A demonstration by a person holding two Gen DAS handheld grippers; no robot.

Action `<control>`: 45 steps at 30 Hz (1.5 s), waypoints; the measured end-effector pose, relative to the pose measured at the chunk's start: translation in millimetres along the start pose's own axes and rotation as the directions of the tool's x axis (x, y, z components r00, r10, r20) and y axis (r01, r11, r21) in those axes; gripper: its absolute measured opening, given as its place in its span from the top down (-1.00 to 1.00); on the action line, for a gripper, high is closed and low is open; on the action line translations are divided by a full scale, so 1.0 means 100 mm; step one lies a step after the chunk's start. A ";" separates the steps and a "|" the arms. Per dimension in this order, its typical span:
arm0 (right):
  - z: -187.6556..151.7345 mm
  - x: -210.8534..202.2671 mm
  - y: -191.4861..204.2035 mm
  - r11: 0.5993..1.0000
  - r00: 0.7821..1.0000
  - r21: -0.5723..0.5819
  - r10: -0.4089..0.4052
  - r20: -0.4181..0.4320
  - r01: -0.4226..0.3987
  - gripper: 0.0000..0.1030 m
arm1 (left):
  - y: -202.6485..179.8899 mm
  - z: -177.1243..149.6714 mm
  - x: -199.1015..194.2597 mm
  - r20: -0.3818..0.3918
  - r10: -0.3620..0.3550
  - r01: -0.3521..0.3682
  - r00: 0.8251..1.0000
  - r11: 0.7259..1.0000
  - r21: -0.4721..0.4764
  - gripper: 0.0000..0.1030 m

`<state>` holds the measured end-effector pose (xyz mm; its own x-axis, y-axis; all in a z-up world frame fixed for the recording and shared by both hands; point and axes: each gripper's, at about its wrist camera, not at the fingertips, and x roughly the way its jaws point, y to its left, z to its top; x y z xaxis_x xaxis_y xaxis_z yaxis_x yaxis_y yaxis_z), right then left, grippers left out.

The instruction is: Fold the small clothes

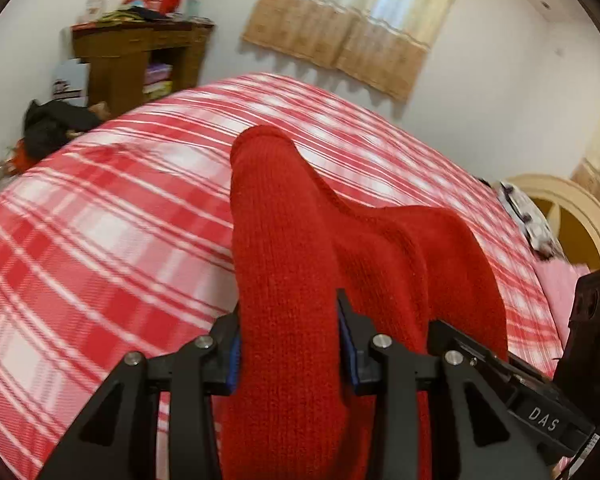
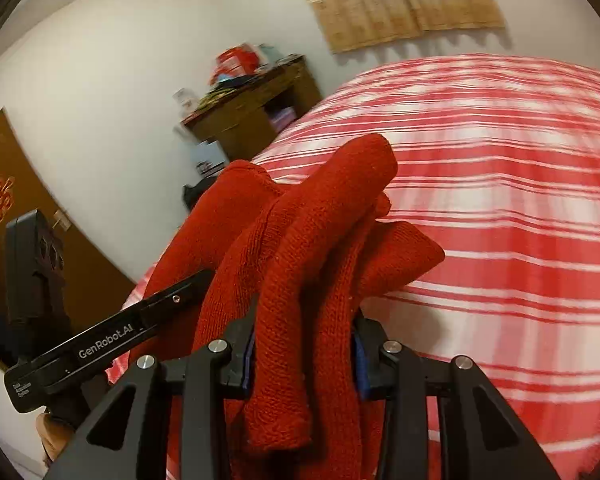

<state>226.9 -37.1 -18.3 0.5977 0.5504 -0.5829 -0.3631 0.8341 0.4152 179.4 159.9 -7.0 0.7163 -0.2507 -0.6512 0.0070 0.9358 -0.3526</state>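
A red knitted garment [image 1: 300, 248] is held up over the bed. My left gripper [image 1: 290, 344] is shut on a thick fold of it, which bulges up between the blue pads. My right gripper [image 2: 304, 356] is shut on another bunched part of the same garment [image 2: 312, 248], with folds draping over the jaws. The right gripper's body shows at the right edge of the left wrist view [image 1: 540, 400]; the left gripper's body shows at the left of the right wrist view [image 2: 100, 340]. The two grippers are close side by side.
A bed with a red and white plaid cover [image 1: 100, 240] fills the space below. A wooden shelf unit [image 1: 140, 60] with clutter stands by the far wall. A curtain [image 1: 352, 20] hangs on the wall. A brown door [image 2: 20, 208] is at left.
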 end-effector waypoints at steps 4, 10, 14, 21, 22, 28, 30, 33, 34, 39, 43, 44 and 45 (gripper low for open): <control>0.12 0.44 0.51 0.994 0.996 -0.066 0.082 -0.025 -0.083 0.26 | 0.47 0.15 -0.14 0.041 0.083 -0.081 0.996 0.995 -0.053 0.23; 0.19 1.19 1.17 0.971 0.976 -0.098 0.215 -0.035 -0.217 0.26 | 1.13 0.41 -0.41 0.110 0.248 -0.237 0.963 0.966 -0.101 0.23; 0.17 1.87 1.34 0.971 0.969 -0.055 0.228 -0.093 -0.234 0.26 | 1.50 0.60 -0.40 0.153 0.345 -0.333 0.926 0.938 -0.097 0.23; -0.07 2.54 1.28 0.982 0.972 -0.033 0.178 -0.157 -0.185 0.12 | 2.08 0.43 0.24 0.037 0.485 -0.479 0.874 0.871 -0.107 0.19; -0.09 2.53 1.24 0.981 0.969 -0.006 0.189 -0.159 -0.192 0.05 | 2.16 0.37 0.30 0.036 0.486 -0.479 0.873 0.870 -0.120 0.14; -0.05 2.30 1.13 0.983 0.974 -0.020 0.176 -0.142 -0.180 0.04 | 2.18 0.30 0.27 0.086 0.497 -0.486 0.864 0.866 -0.117 -0.14; -0.01 2.10 1.19 0.994 0.992 -0.047 0.100 -0.077 -0.104 0.04 | 2.16 0.29 0.24 0.089 0.509 -0.500 0.856 0.860 -0.105 -0.17; -0.06 1.71 1.41 0.984 0.999 -0.178 0.024 0.033 -0.018 0.19 | 2.16 0.34 0.11 0.084 0.527 -0.518 0.845 0.848 -0.113 -0.17; -0.08 1.62 1.50 0.973 0.999 -0.228 0.028 0.042 -0.018 0.41 | 2.14 0.34 0.05 0.082 0.535 -0.524 0.841 0.843 -0.119 -0.16; -0.31 1.54 1.87 0.935 0.998 -0.349 0.055 -0.013 -0.056 0.53 | 1.88 0.22 -0.22 0.110 0.591 -0.583 0.799 0.806 -0.102 -0.42; -0.54 1.73 1.81 0.937 0.994 -0.348 0.000 -0.105 -0.037 0.53 | 1.76 0.07 -0.29 0.111 0.604 -0.595 0.790 0.797 -0.101 -0.42; -0.60 1.82 1.75 0.943 0.991 -0.333 -0.026 -0.134 -0.021 0.53 | 1.75 0.03 -0.28 0.106 0.609 -0.601 0.786 0.793 -0.097 -0.42; -0.64 1.84 1.69 0.947 0.989 -0.321 -0.025 -0.145 -0.023 0.53 | 1.75 -0.02 -0.25 0.098 0.613 -0.606 0.784 0.790 -0.090 -0.42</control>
<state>229.9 207.4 -100.7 0.4969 0.5290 -0.6879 -0.5871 0.7887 0.1825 161.7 329.1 -53.6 0.6341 0.4009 -0.6612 -0.4914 0.8691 0.0558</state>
